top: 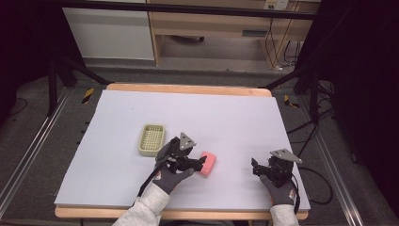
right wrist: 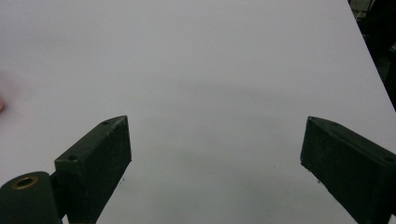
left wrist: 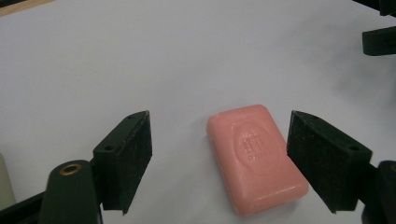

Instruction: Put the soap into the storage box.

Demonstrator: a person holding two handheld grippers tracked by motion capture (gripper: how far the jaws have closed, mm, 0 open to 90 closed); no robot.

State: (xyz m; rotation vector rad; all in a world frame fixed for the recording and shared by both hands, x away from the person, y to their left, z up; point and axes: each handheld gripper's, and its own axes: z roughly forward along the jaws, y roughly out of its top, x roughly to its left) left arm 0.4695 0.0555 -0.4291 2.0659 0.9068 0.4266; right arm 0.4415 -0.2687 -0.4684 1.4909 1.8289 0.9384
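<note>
Soap (top: 208, 163) right of tray (top: 151, 140) (on table (top: 226, 117))

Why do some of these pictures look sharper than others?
High view: dim, dark at its edges, fine detail soft. Left gripper view: the pink rectangular soap bar is crisp, its embossed stamp readable. Right gripper view: soft shadows on the white table sheet.

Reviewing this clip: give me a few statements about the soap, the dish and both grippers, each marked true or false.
1. The pink rectangular soap bar lies between the left gripper's open jaws, ungripped. True.
2. The soap sits inside the pale green slatted plastic soap dish. False: it lies on the white table sheet, apart from the dish.
3. The right gripper holds the dish. False: it is open over bare sheet.
4. The soap's stamped face is up. True.
</note>
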